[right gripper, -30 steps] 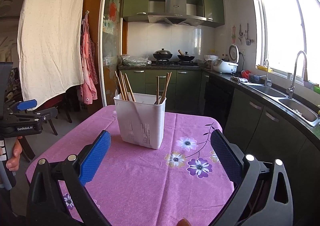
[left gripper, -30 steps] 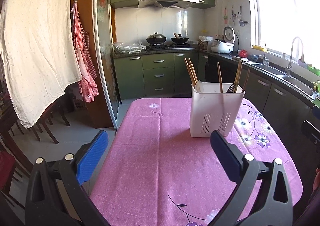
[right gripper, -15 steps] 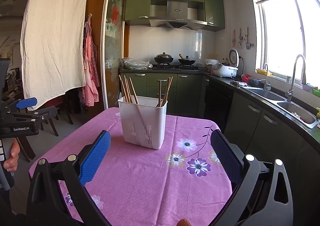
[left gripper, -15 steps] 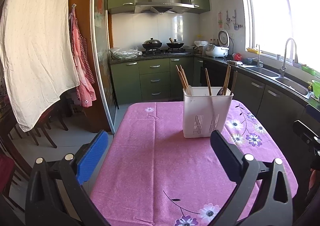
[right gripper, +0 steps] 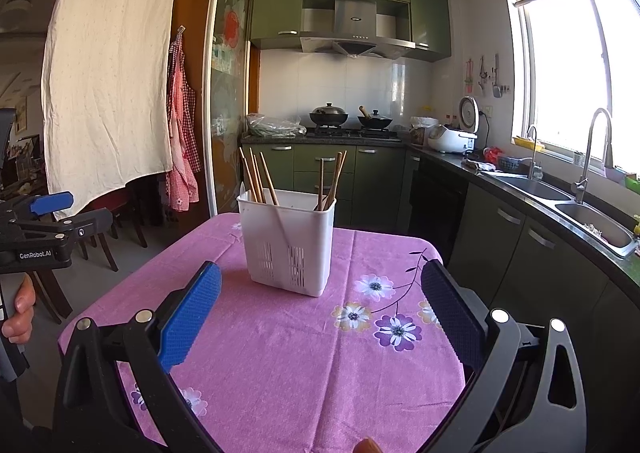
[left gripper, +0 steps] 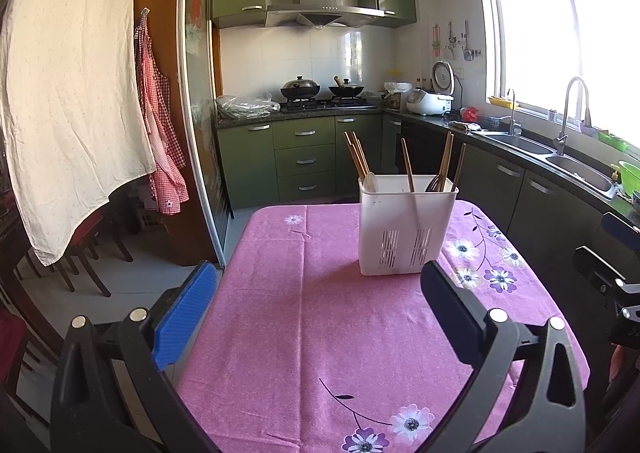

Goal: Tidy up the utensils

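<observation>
Both my claws, left claw (left gripper: 316, 307) and right claw (right gripper: 320, 311), gape wide, empty; utensils upright in white holder (right gripper: 289, 243) on desk (right gripper: 280, 353); approach level, don't tip it.

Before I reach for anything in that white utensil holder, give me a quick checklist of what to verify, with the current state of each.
1. Left gripper open and holding nothing: ok.
2. Right gripper open and holding nothing: ok.
3. White utensil holder upright on the pink tablecloth: ok.
4. Path from both grippers to the holder free of other items: ok, only bare cloth lies between.
5. Chopsticks standing in the holder, tops reachable: ok; they lean in two bunches.
6. Which compartment each utensil belongs in: cannot tell, the inside is mostly hidden.
</observation>
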Demonstrator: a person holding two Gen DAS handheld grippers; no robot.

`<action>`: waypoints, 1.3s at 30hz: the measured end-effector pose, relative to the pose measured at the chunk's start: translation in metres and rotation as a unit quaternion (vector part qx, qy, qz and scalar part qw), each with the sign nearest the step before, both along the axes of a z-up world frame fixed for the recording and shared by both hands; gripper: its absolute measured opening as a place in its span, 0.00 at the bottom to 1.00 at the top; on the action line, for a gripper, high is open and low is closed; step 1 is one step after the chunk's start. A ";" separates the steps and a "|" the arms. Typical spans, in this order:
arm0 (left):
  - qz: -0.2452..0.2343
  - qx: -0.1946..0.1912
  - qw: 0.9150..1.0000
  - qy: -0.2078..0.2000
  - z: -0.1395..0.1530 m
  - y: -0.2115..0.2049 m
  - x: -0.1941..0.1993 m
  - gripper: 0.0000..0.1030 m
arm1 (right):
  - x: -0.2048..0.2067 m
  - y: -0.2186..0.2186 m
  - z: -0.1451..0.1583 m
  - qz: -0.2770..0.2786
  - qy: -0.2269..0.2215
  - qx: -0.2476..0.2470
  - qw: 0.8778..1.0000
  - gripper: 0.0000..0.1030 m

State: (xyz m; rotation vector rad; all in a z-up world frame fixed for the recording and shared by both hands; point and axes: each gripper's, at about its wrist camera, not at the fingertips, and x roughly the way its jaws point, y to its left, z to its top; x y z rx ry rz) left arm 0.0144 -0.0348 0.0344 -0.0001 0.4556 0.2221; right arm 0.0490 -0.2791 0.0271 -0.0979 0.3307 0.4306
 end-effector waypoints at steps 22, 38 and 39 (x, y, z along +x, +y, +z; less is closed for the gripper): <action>0.001 0.003 1.000 0.002 0.002 -0.001 0.001 0.94 | -0.001 0.000 0.002 0.003 -0.001 0.003 1.000 0.96; 0.002 0.002 1.000 0.004 0.001 -0.001 -0.001 0.94 | -0.003 0.003 0.001 0.004 0.001 0.001 1.000 0.96; 0.002 0.002 1.000 0.004 0.000 0.000 -0.002 0.94 | -0.002 0.003 0.001 0.004 0.001 0.002 1.000 0.96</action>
